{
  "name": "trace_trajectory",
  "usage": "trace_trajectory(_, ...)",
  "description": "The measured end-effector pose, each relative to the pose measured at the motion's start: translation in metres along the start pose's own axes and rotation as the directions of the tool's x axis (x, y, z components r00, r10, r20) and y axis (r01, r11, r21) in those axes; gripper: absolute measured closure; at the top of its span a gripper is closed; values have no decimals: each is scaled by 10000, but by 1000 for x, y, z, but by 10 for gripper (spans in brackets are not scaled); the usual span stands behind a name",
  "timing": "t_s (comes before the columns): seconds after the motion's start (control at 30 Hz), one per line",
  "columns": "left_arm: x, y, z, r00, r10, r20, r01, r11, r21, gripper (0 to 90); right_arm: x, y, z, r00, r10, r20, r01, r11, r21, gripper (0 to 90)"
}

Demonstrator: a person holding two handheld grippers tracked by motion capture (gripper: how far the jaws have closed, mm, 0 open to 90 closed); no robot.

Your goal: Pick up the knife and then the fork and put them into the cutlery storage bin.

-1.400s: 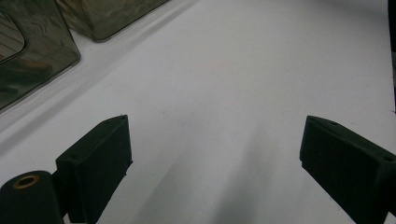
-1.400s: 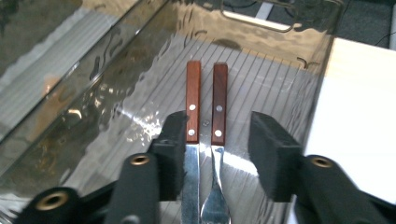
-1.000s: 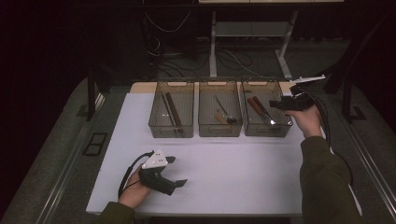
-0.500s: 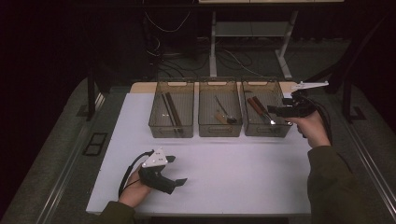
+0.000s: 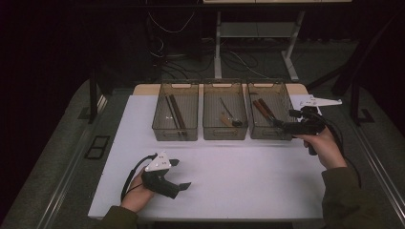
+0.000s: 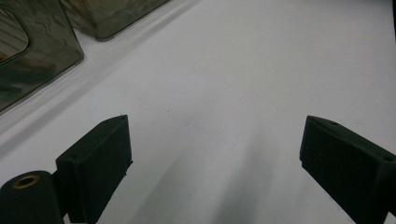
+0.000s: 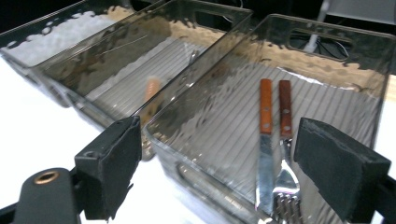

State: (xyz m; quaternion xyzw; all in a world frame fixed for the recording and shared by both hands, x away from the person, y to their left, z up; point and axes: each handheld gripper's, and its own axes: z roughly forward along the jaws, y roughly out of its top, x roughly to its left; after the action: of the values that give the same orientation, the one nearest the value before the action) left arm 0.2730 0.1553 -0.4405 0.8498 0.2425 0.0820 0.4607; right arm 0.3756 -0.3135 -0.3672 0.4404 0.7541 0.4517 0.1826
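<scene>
The knife [image 7: 266, 140] and fork [image 7: 285, 140], both with wooden handles, are lying side by side in the right bin [image 5: 282, 98]. Going left to right: the left gripper [image 5: 177, 174] is resting on the white table [image 5: 239, 176] near its front edge, jaws standing wide apart with nothing between them. Three clear bins are sitting in a row farther back. The right gripper [image 5: 279, 125] is hovering at the right bin's near corner, jaws having just been opening, nothing between them.
</scene>
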Motion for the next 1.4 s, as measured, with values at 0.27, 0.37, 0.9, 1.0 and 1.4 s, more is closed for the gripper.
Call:
trace_trajectory(0.27,0,0,-1,9999,108,8,-109,9999,80,86,16,-29,-7,9997,-249,-73,249,9997,-89,153)
trace_trajectory(0.37,0,0,-1,9999,119,15,-119,9999,83,86,21,-40,-10,9993,-356,-79,356,9994,31,153)
trace_trajectory(0.9,-1,0,-1,9999,119,8,-119,9999,81,86,46,-86,-23,9974,-610,-372,611,9981,20,152)
trace_trajectory(1.0,-1,0,-1,9999,145,13,-146,9998,95,86,51,-93,-26,9962,-704,-520,707,9975,54,153)
trace_trajectory(1.4,-1,0,-1,9999,158,-2,-158,9998,134,86,66,-115,-32,9929,-751,-925,785,9963,337,152)
